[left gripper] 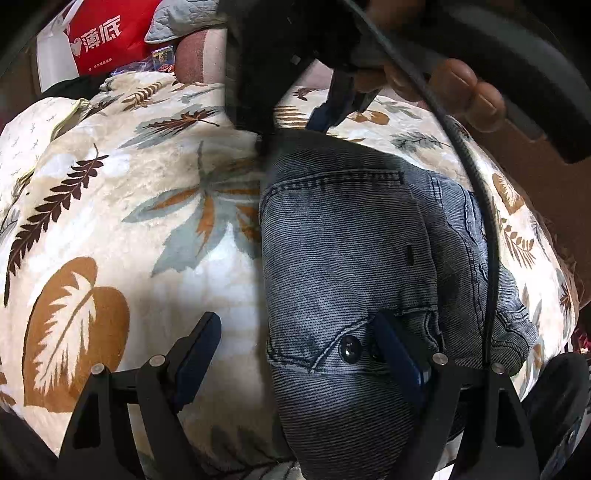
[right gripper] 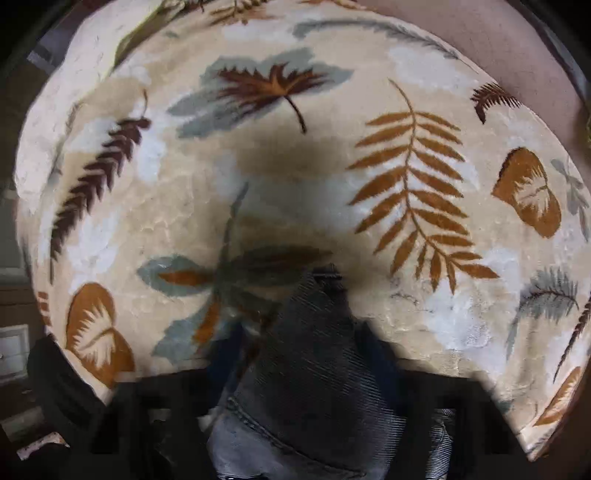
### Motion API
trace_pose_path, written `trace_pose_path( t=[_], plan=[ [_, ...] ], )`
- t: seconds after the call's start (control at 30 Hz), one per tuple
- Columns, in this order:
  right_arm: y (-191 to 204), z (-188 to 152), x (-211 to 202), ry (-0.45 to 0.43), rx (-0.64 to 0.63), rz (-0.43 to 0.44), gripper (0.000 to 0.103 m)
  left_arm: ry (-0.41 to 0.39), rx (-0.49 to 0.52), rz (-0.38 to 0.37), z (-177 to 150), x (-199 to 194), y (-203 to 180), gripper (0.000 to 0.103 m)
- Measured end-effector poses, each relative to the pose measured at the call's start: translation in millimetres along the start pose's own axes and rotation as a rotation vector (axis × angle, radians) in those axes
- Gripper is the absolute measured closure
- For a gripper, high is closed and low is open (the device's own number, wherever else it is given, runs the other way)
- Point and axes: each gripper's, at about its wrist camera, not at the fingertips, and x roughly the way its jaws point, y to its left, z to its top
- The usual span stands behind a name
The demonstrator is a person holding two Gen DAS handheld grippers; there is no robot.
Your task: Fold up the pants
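Observation:
Dark grey-blue denim pants (left gripper: 343, 258) lie folded on a cream leaf-print blanket (left gripper: 110, 206). My left gripper (left gripper: 295, 350) is open just above the waist end, its right finger (left gripper: 397, 350) over the denim beside a metal button (left gripper: 350, 349), its left finger (left gripper: 197, 350) over the blanket. My right gripper (left gripper: 341, 107), held by a hand, shows at the far end of the pants. In the right wrist view my right gripper (right gripper: 301, 343) is shut on a corner of the pants (right gripper: 314, 350), lifted above the blanket (right gripper: 258, 166). That view is blurred.
A red bag with white characters (left gripper: 107, 37) and a grey quilted cushion (left gripper: 184, 18) lie beyond the blanket at the back left. A black cable (left gripper: 487, 221) hangs across the right side of the pants. The blanket's far edge (right gripper: 480, 74) meets a pinkish surface.

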Motion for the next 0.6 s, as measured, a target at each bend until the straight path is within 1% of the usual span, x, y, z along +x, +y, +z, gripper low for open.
trace_pose_path(
  t=[0.07,0.1,0.17,0.2,0.27,0.3,0.37,0.4,0.43,0.47,0.5,0.57,0.6],
  plan=[
    [-15,0,-3,-0.033,0.062,-0.014,0.071,0.001,-0.001,-0.001,-1,0,0,0.017],
    [-23,0,-7,-0.071,0.097,-0.040,0.073,0.000,-0.001,0.000,-1,0,1,0.017],
    [-43,-2,-18,-0.149,0.179,-0.125,0.073,-0.004,0.003,0.003,-2,-1,1,0.017],
    [-50,-4,-22,-0.170,0.210,-0.136,0.073,-0.004,0.001,0.001,-3,-1,1,0.017],
    [-57,-17,-36,-0.242,0.238,-0.098,0.072,-0.002,-0.003,-0.003,-2,0,0,0.017],
    [-57,-26,-44,-0.276,0.241,-0.062,0.072,-0.002,-0.005,-0.003,-2,0,0,0.017],
    [-53,-47,-61,-0.345,0.236,0.046,0.069,-0.005,-0.004,0.002,-2,0,0,0.017],
    [-50,-55,-64,-0.356,0.231,0.081,0.061,-0.007,-0.003,0.004,-2,0,-1,0.017],
    [-50,-67,-65,-0.364,0.222,0.118,0.050,-0.007,-0.004,0.004,-1,0,-1,0.017],
    [-49,-77,-63,-0.370,0.208,0.154,0.045,-0.008,-0.007,0.003,-2,0,-1,0.017],
    [-50,-90,-57,-0.368,0.188,0.176,0.044,-0.008,-0.009,0.002,-2,0,0,0.017],
    [-54,-114,-33,-0.329,0.160,0.141,0.044,-0.009,-0.014,0.000,-2,0,0,0.017],
    [-57,-126,-16,-0.300,0.163,0.082,0.048,-0.009,-0.017,-0.005,-3,0,1,0.017]
  ],
)
